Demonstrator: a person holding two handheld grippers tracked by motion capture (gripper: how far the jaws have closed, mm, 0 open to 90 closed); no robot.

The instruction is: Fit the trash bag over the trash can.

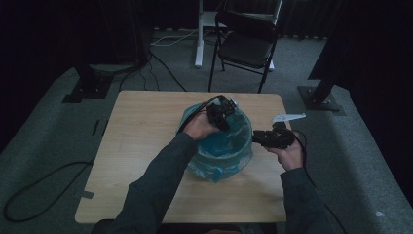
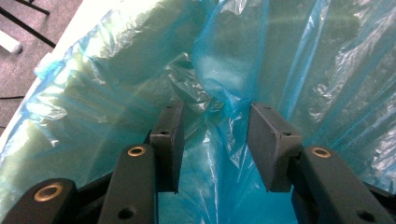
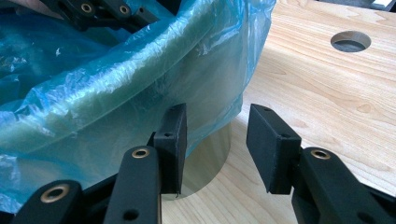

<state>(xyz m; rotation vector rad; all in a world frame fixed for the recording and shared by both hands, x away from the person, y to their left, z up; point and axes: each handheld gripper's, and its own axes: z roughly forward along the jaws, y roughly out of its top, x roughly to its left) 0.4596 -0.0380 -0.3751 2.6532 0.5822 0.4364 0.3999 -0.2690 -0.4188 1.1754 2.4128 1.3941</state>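
Bag (image 1: pixel 219 146) lines bin (image 3: pixel 210 154) at counter (image 1: pixel 141 146) centre; left hand-held gripper (image 2: pixel 212 140) wide inside, film fold between jaws, right hand-held gripper (image 3: pixel 215 144) wide, empty outside rim: pinch only film, pull gently.

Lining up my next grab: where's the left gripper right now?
In the high view, the left gripper is over the far rim of the bin, inside the blue bag.
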